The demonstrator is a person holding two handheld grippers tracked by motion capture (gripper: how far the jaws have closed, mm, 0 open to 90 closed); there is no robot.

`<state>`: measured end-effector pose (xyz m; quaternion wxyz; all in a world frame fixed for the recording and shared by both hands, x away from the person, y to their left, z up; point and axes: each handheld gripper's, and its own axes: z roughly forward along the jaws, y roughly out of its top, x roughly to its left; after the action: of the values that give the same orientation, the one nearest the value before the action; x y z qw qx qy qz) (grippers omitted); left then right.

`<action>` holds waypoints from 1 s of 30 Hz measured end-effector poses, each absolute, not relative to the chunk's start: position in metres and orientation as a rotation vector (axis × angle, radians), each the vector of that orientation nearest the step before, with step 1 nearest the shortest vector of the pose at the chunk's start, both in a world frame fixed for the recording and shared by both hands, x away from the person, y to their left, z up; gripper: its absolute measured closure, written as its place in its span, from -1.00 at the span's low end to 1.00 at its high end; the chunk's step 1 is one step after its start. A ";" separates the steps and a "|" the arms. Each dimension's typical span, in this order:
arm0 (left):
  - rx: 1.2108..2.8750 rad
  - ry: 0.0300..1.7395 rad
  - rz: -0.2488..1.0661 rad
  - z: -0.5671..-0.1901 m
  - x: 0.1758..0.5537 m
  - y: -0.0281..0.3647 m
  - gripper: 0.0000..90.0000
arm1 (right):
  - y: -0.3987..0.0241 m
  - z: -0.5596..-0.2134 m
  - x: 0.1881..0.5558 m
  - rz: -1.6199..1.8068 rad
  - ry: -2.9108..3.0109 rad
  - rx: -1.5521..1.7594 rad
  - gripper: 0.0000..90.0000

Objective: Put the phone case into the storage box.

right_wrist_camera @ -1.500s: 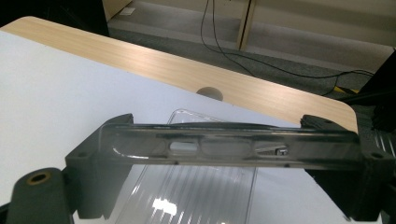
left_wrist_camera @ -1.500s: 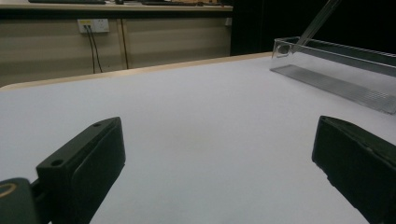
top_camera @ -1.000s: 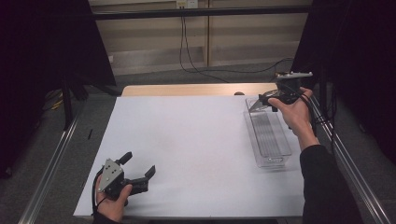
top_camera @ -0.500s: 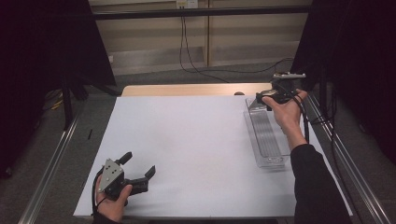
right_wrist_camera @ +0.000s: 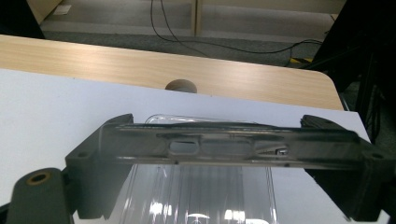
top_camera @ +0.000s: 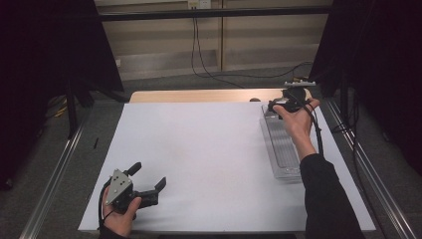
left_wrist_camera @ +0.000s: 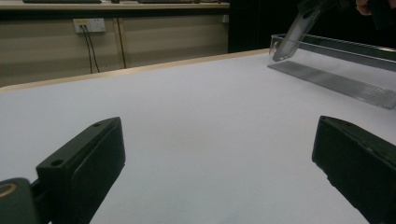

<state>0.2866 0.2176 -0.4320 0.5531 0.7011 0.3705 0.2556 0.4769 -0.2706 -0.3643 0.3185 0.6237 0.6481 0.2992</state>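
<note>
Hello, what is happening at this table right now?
A person works at a white-covered table with a gripper in each hand. The right gripper is at the far end of a clear plastic tray, its fingers spread across the tray's end. The left gripper rests open near the front edge, holding nothing.

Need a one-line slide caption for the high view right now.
Right tongs at the far end of a clear plastic tray; left tongs open over the white table.

Black gripper (top_camera: 149, 188) with grey three-cornered plate; person's black sleeve (top_camera: 326, 199).
</note>
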 end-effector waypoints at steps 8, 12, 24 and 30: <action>1.661 0.874 0.610 -0.432 0.287 0.218 -0.94 | -0.269 -0.368 0.480 0.781 1.676 1.668 -0.74; 1.663 0.874 0.608 -0.432 0.287 0.218 -0.94 | -0.271 -0.368 0.482 0.779 1.671 1.687 -0.74; 1.666 0.875 0.602 -0.433 0.287 0.218 -0.94 | -0.271 -0.367 0.490 0.767 1.686 1.719 -0.74; 1.668 0.868 0.607 -0.432 0.287 0.218 -0.94 | -0.267 -0.366 0.497 0.742 1.690 1.713 -0.74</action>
<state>0.2871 0.2180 -0.4322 0.5503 0.7048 0.3669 0.2565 0.4966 -0.2671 -0.3657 0.3069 0.6474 0.6387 0.2806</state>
